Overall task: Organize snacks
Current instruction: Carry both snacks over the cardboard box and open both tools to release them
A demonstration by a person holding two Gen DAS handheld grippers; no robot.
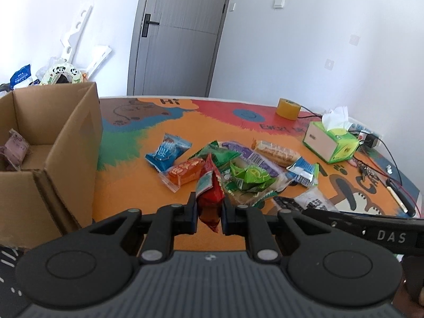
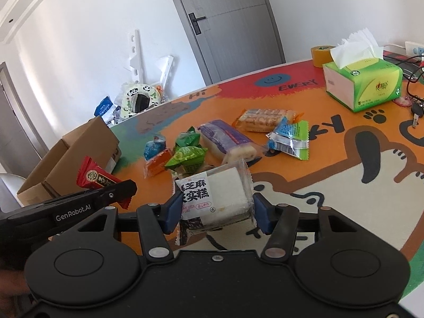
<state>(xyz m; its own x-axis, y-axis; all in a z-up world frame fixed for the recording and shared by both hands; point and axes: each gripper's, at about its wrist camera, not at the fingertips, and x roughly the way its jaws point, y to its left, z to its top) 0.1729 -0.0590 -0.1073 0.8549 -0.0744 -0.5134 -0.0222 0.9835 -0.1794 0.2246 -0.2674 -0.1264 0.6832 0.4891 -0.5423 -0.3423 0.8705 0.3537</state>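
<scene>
The left gripper (image 1: 210, 206) pinches a red snack packet (image 1: 209, 198) above the table (image 1: 127, 185), near the cardboard box (image 1: 66, 143). The right gripper (image 2: 216, 212) seems to clamp a white cake packet (image 2: 217, 196).

Glossy plastic wrappers (image 2: 228, 140), matt cardboard box (image 1: 66, 143)

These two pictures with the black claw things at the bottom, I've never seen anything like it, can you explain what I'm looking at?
Those claws are hand-held two-finger grippers, one in each of a person's hands, each with a camera looking along its fingers. The left camera shows the left gripper shut on a red snack packet, beside a cardboard box. The right camera shows the right gripper around a white cake packet. More wrapped snacks, a tissue box and a tape roll lie on the colourful table.
</scene>
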